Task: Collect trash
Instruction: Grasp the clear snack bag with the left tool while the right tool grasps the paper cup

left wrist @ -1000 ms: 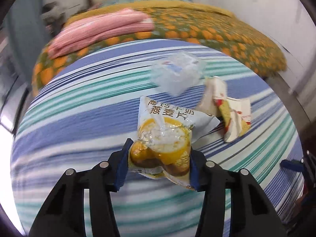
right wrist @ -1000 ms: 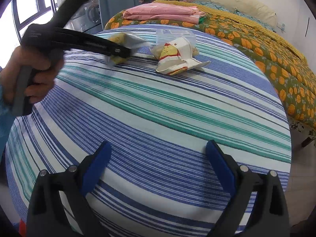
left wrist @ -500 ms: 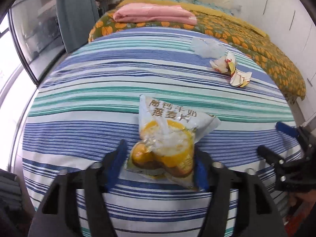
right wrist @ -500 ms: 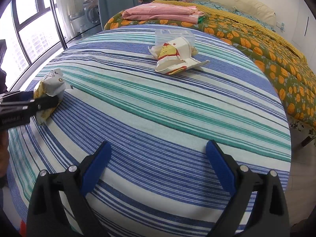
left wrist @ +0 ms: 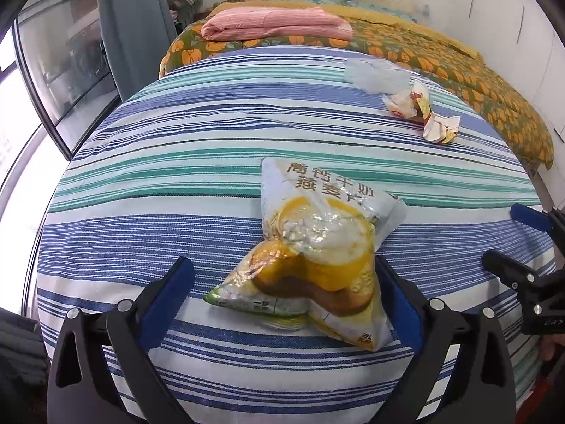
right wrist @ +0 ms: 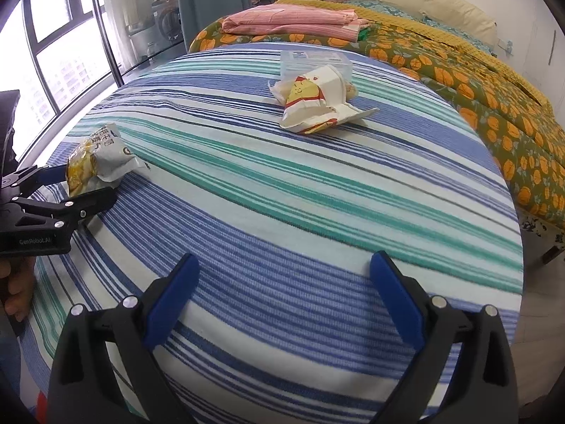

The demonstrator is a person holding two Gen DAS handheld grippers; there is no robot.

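A: The left hand-held gripper (left wrist: 282, 289) has let go! A second ago it was clamped on the snack bag (left wrist: 317, 258); now its jaws stand wide, the bag lying loose between them on the striped sheet (left wrist: 176, 141), near its front edge

B: So the bag's been carried from the far pile down to the near side. I'd read that as piece one gathered, though I can't see any bin or sack here

A: The right hand-held gripper (right wrist: 282, 293)?

B: Spread apart too, gripping nothing, hovering over bare stripes well away from everything

A: Count it for me

B: Three bits of trash in all. One snack bag up front, one crumpled paper wrapper (right wrist: 314, 106) at the far side, and one clear plastic container (right wrist: 310, 62) touching it from behind. Two pieces to fetch yet

A: And beyond that?

B: One folded pink blanket (left wrist: 279, 24) on the orange-flowered bed cover (left wrist: 476, 84), not trash by my reckoning
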